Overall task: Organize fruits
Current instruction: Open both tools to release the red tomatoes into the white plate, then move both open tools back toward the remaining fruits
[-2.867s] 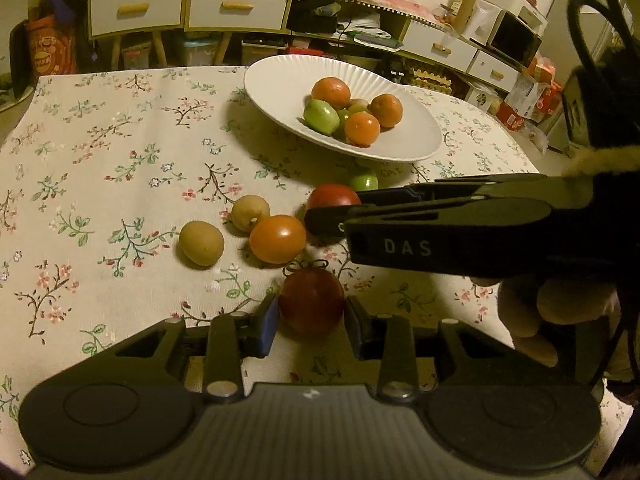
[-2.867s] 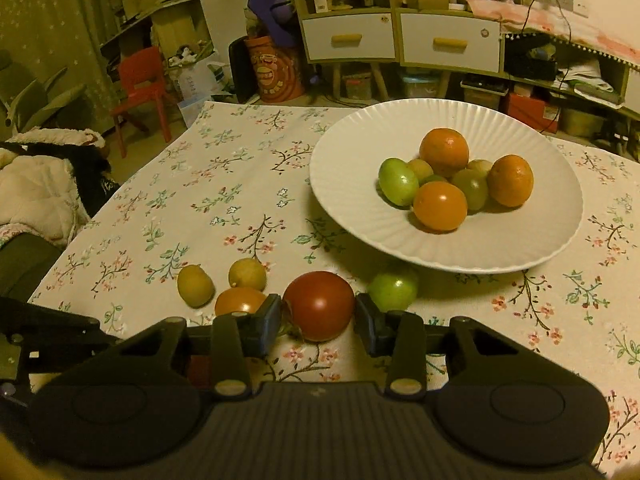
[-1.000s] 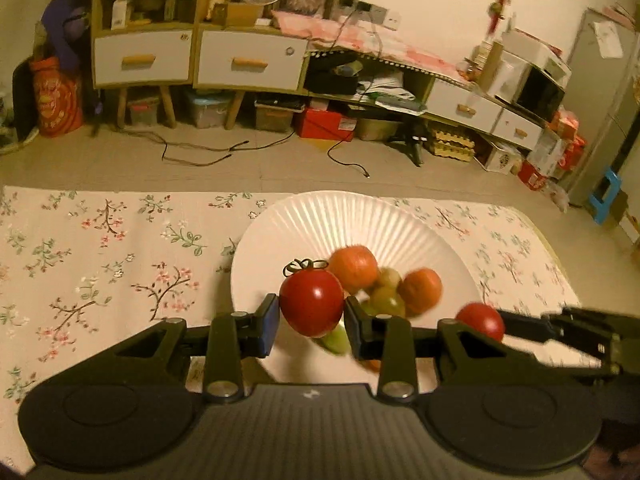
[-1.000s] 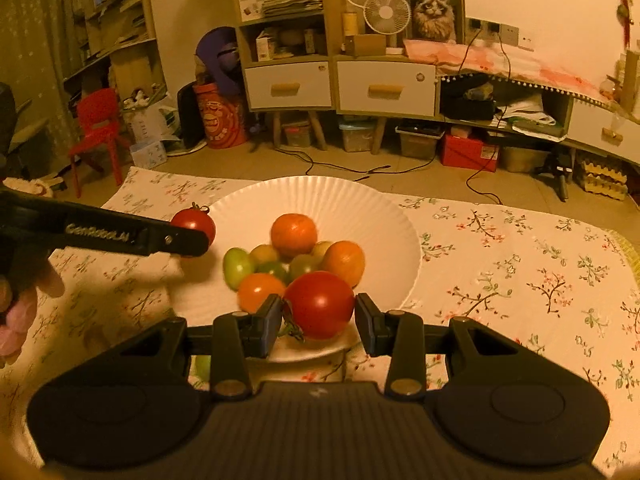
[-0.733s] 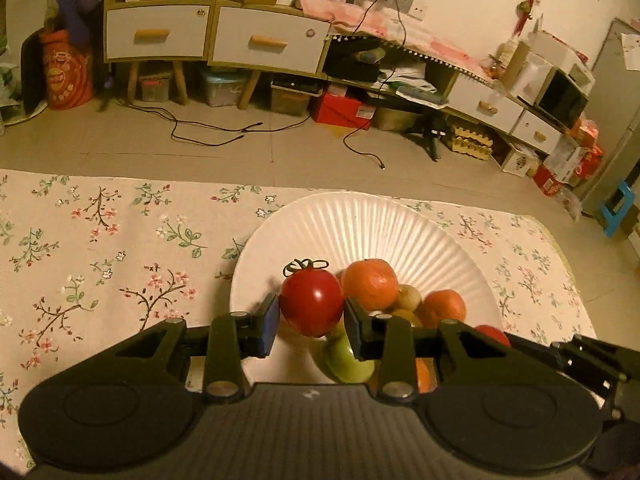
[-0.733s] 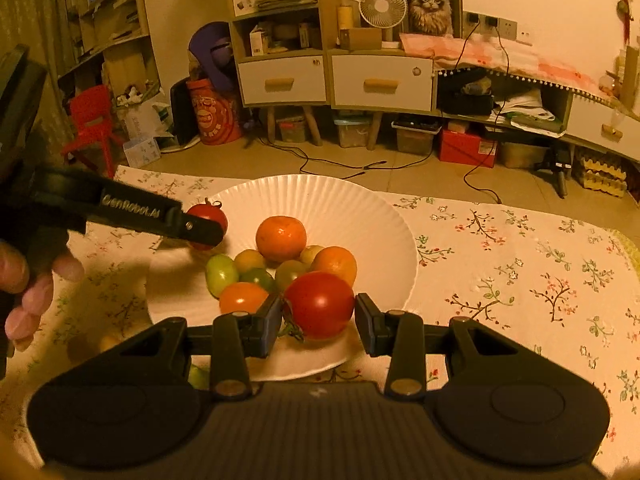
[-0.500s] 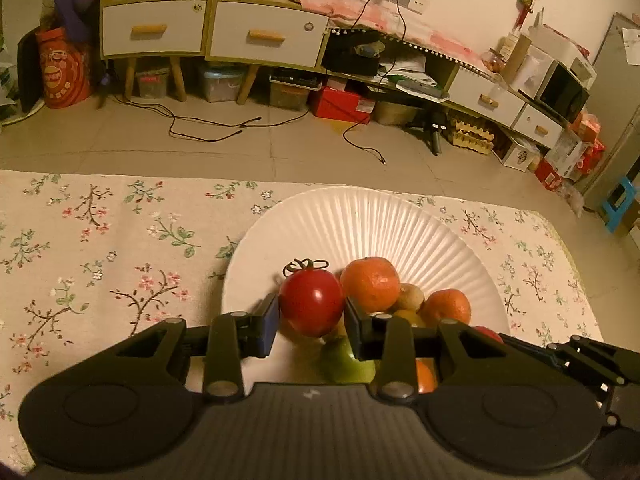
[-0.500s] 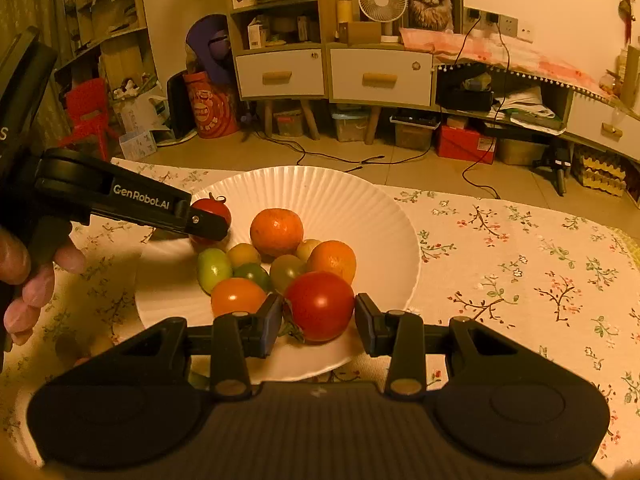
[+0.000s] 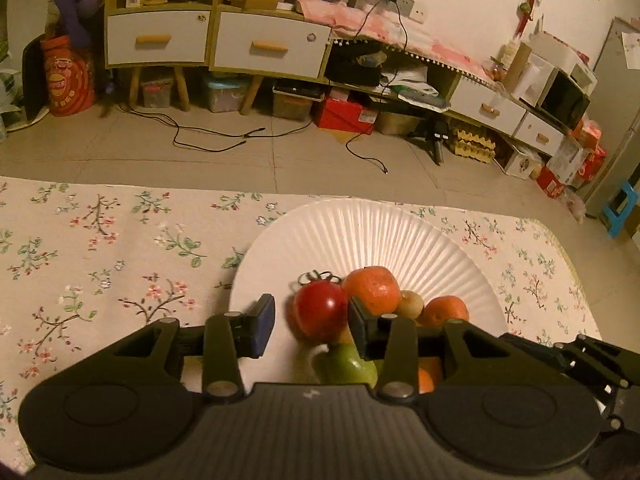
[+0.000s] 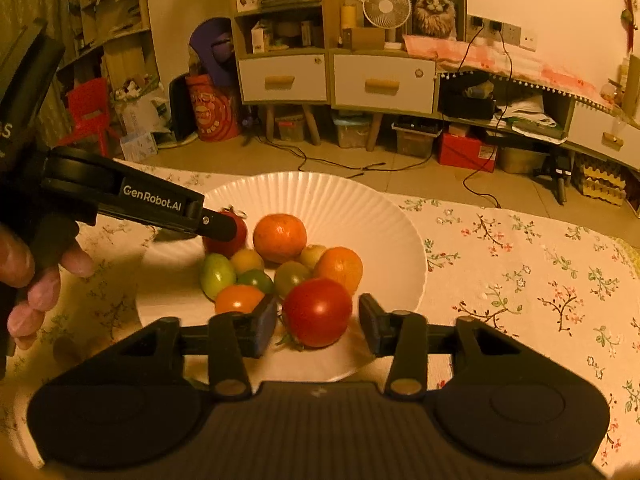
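Left tool (image 9: pixel 310 330): jaws parted – the blue-padded left finger stands clear of the stemmed red tomato (image 9: pixel 320 310), whose right side sits against or just beside the right finger. Contact there cannot be told.
Stemmed red tomato: over the near-left part of the white plate (image 9: pixel 372 236), beside an orange fruit (image 9: pixel 374 288) and above a green tomato (image 9: pixel 346 364). Whether it rests on the plate cannot be told.
White plate: on the floral desk (image 9: pixel 100 240), holding a cluster of orange, green and yellowish fruits.
Right tool (image 10: pixel 318 322): jaws parted – a second red tomato (image 10: pixel 318 312) lies between the fingers with a gap showing on each side, at the near rim of the plate (image 10: pixel 320 196).
Second red tomato: just in front of an orange fruit (image 10: pixel 340 266) in the heap.
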Available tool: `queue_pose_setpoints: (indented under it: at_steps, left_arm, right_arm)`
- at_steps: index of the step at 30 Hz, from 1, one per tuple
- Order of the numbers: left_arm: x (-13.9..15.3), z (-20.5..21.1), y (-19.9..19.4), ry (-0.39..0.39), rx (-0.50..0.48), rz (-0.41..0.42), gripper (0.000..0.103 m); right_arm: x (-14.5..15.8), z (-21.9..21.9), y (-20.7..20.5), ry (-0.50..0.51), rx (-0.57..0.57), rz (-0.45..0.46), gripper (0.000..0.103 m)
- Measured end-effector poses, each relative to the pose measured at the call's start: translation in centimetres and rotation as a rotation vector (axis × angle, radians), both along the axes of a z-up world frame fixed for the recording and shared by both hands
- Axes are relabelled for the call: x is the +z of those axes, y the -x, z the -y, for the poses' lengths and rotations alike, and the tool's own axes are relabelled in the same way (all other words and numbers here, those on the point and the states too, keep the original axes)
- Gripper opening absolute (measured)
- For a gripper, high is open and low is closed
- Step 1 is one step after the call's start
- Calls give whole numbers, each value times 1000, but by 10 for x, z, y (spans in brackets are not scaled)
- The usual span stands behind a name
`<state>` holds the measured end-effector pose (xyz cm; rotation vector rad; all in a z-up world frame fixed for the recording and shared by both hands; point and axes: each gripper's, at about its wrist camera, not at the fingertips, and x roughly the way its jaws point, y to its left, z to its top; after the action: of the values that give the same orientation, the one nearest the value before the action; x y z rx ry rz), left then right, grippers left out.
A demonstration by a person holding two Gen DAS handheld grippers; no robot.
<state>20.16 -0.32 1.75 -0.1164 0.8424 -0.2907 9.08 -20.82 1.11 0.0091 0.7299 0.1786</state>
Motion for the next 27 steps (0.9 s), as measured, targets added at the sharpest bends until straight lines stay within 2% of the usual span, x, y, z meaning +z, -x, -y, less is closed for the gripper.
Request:
queue_pose_setpoints:
  at_steps: [5,8,16,18,25,27]
  left_arm:
    - [7,-12,10,3,7,10,51]
    - [11,-19,22,-7,6,19,53]
    - [19,-27,62,-113,-64,57,59]
    - [19,-31,73,-115,-69,54,63]
    - [15,-45,103,-115,-58,39,71]
    - [14,-48,110,-115,-57,36,77]
  right_arm:
    - [8,3,7,-6,-14,9,51]
    - [10,5,12,-9,-22,3,57]
    - [14,3,30,-6,-16,-14,61]
    - [14,0,35,-9,-11,-16,67]
    - [14,-10,51,-9,11,-28,68]
    - [14,-13,56,-4,20,-28,71]
